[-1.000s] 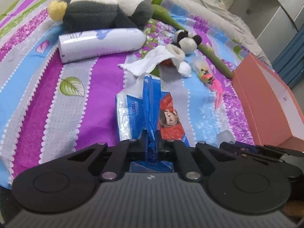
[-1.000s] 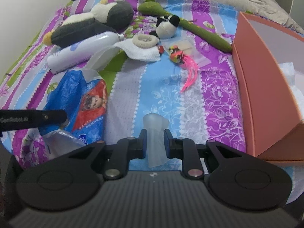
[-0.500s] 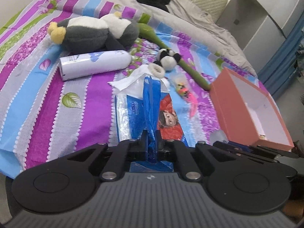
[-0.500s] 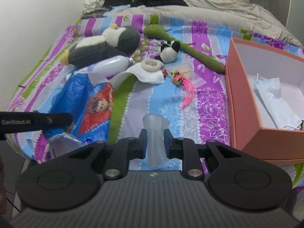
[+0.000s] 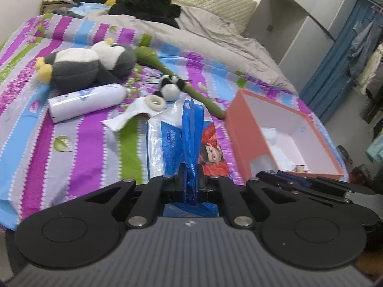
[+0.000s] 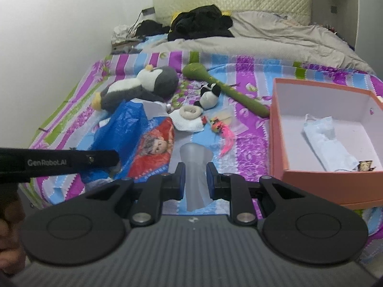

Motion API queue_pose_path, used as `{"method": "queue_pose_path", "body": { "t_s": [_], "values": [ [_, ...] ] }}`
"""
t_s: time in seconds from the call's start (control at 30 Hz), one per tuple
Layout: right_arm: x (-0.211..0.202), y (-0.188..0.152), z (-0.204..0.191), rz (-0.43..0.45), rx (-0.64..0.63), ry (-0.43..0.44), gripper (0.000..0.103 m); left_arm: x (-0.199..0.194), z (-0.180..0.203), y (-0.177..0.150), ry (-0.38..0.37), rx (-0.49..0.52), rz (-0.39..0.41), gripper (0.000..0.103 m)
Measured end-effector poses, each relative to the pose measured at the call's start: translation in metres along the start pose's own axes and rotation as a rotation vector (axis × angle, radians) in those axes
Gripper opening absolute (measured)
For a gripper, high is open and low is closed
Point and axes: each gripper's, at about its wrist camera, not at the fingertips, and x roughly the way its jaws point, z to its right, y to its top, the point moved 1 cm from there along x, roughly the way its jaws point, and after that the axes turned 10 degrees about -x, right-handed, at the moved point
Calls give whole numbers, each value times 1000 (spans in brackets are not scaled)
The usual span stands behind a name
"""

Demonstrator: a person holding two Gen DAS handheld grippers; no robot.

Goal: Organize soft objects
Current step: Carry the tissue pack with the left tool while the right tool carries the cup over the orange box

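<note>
My left gripper [image 5: 190,181] is pinched nearly shut on the blue handle of one plastic bag [image 5: 182,138], which hangs above the bed [image 5: 71,143]. My right gripper [image 6: 194,179] clamps narrowly on that bag's clear corner [image 6: 195,165]. Beyond lie one orange box [image 6: 311,179], two plush toys, one white bottle [image 5: 86,101].

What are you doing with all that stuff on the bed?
A person is tidying soft things off the striped bed using two tools. The left hand-held gripper is shut on the blue handle of a plastic pack with a cartoon face on it, and the right hand-held gripper is shut on its clear plastic end. The open orange box sits just to the right with a white packet inside. The penguin plush and small panda lie on the bed.
</note>
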Motion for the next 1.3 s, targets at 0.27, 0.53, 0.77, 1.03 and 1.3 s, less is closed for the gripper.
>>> {"method": "queue_pose_path", "body": {
  "t_s": [0.27,0.53,0.77,1.03,1.3],
  "values": [
    [-40,-3,30,40,2,-97,23,-1,52,-15,-74,65,-16,7],
    [-75,-24,61,49,89,-166,23,-3,98,-28,-153,151,-48,7],
    [-89,-48,90,29,189,-219,23,19,133,-39,-205,201,-120,7],
    [-71,-40,127,28,236,-234,23,66,179,-23,-229,257,-159,7],
    [-38,-29,184,-3,277,-242,23,138,215,6,-212,275,-210,7]
  ]
}}
